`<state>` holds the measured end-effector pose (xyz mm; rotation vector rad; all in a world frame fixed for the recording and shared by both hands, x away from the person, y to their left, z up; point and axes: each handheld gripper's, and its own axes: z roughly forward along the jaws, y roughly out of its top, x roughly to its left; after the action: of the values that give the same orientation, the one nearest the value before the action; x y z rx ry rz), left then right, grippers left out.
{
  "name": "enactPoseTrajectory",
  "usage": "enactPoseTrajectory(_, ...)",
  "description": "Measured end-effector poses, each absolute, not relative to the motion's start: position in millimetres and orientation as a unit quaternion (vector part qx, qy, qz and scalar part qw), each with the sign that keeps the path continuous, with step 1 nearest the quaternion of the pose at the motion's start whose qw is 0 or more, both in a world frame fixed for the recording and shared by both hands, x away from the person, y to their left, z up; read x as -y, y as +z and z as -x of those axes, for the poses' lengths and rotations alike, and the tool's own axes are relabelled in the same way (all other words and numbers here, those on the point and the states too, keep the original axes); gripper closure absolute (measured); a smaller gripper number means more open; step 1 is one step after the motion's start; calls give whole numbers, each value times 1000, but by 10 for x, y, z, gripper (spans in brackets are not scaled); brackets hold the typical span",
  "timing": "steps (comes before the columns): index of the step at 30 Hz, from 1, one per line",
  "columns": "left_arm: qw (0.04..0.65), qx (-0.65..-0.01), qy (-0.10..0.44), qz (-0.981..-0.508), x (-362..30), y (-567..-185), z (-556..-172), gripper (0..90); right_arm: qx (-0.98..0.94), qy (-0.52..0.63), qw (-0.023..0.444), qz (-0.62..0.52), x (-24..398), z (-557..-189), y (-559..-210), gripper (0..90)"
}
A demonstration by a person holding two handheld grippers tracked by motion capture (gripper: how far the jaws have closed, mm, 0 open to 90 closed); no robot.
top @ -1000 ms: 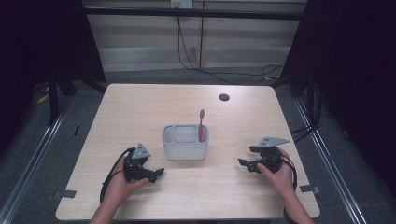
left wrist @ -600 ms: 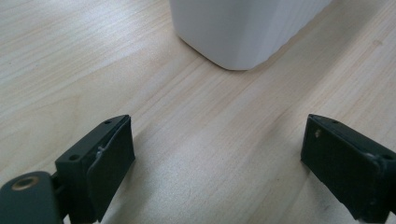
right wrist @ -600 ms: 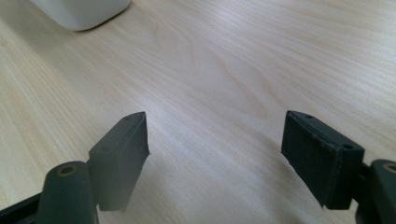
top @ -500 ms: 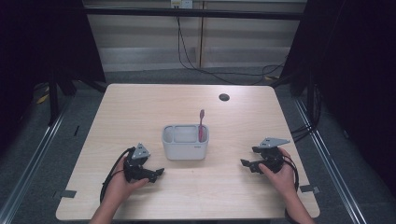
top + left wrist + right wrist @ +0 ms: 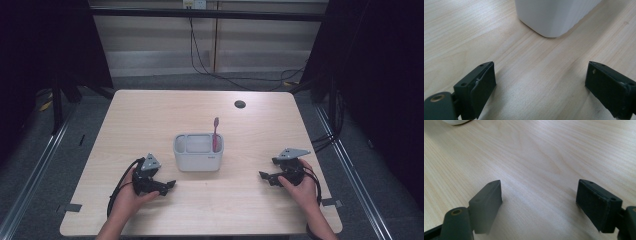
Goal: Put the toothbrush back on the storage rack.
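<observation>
Both grippers rest low on the pale wooden desk (image 5: 150, 115), either side of a white rectangular plastic caddy (image 5: 198, 159).

The caddy stands mid-desk, well in from every edge, with bare wood all round; its small dark front label is too small to read. A pink toothbrush (image 5: 215, 134) stands upright in its right compartment. The left gripper (image 5: 167, 185) and right gripper (image 5: 265, 176) each have jaws spread apart, holding nothing. A small round dark grommet (image 5: 240, 104) sits near the far edge.

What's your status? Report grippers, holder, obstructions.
Left gripper open, right gripper open, both low over table. Pink toothbrush upright in right compartment of white plastic holder. Nothing between grippers and holder.
</observation>
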<state>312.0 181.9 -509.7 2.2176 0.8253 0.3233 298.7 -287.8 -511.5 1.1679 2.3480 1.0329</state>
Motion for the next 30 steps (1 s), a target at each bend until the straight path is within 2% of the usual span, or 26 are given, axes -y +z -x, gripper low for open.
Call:
enactPoseTrajectory(12, 366, -321, 128, -864, -1821, -5094, -3119, 91, -820, 358, 165, -414, 2886, -2993, -5124, 151)
enactPoseTrajectory(30, 366, -322, 128, -864, -1820, -5094, -3118, 91, -819, 356, 166, -419, 2889, -2999, -5127, 136)
